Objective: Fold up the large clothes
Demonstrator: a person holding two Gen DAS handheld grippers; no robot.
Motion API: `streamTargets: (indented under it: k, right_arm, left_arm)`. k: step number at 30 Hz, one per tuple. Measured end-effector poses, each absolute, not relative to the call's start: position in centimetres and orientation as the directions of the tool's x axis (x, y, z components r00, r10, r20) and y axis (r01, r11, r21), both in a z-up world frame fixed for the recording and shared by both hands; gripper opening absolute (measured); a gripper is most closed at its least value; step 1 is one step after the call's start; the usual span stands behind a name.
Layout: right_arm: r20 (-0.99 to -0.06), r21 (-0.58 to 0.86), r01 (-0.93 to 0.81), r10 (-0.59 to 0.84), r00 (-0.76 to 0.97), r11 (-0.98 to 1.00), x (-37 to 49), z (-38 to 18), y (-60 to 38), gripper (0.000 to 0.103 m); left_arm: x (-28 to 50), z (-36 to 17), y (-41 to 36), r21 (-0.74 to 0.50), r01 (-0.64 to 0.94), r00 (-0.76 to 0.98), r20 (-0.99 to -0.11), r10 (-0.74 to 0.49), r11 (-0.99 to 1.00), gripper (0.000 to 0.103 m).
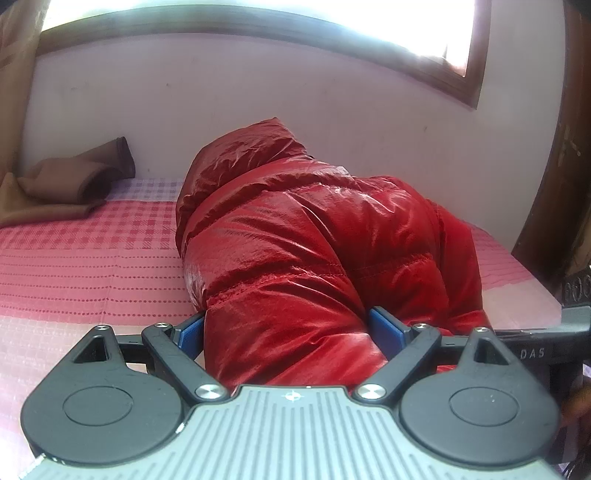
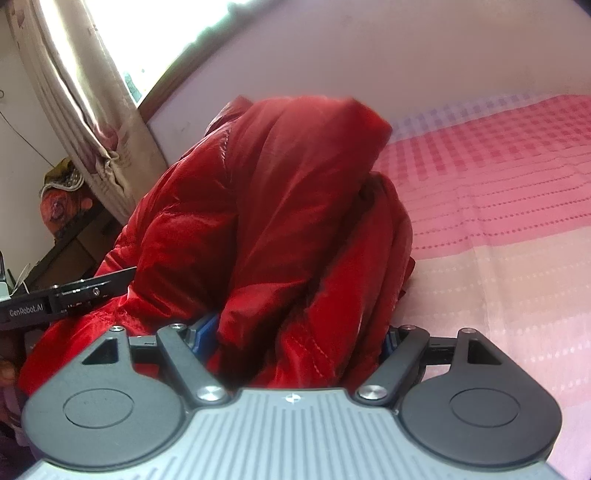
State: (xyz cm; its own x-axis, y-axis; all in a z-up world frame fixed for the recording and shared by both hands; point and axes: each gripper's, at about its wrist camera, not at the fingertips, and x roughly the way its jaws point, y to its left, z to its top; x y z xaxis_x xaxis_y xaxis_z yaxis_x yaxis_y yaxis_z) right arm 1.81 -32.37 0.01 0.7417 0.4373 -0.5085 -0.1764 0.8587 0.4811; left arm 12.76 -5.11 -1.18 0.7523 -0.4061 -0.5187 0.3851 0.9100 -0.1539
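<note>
A shiny red puffer jacket (image 1: 295, 229) lies bunched on the pink checked bed (image 1: 92, 266), its hood end toward the wall. My left gripper (image 1: 288, 328) stands wide around the near end of the jacket. The padded cloth fills the gap and touches the blue pads (image 1: 190, 332) without looking squeezed. In the right wrist view the jacket (image 2: 266, 206) rises as a tall mound. My right gripper (image 2: 295, 336) is also wide, with a thick fold between its blue pads (image 2: 201, 332). The fingertips of both are hidden by the fabric.
A brown cloth (image 1: 74, 181) lies at the bed's far left by the wall. A window (image 1: 258, 14) runs above. A dark wooden post (image 1: 554, 147) stands at the right. A curtain (image 2: 85, 92) and clutter (image 2: 59, 199) sit left of the jacket. Bare bedspread (image 2: 498, 240) stretches right.
</note>
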Motion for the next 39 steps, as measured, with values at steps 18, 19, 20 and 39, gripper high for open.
streamTargets:
  k: [18,19,20,39]
  right_arm:
    - [-0.453,0.489,-0.263,0.499,0.738,0.832,1.7,-0.2,-31.8,0.058]
    - [-0.456,0.487,-0.265,0.502,0.735,0.832,1.8,-0.1,-31.8,0.058]
    - [-0.461,0.493,-0.264,0.507,0.729,0.829,1.9,-0.1,-32.0,0.064]
    - [-0.414,0.566,-0.282,0.563,0.715,0.774,2.9,-0.1,-31.5,0.053]
  left_arm:
    - [11.6,-1.1,-5.6,-0.137,0.382,0.770,-0.499,-0.397,0.914,0.087]
    - [11.5,-1.1,-5.6,-0.136,0.383,0.770,-0.500,-0.397,0.914,0.087]
    - [11.5,-1.0,-5.6,-0.134,0.385,0.769,-0.500,-0.398,0.913,0.087]
    - [10.8,-0.4,-5.7,-0.142,0.347,0.795,-0.479,-0.371,0.927,0.078]
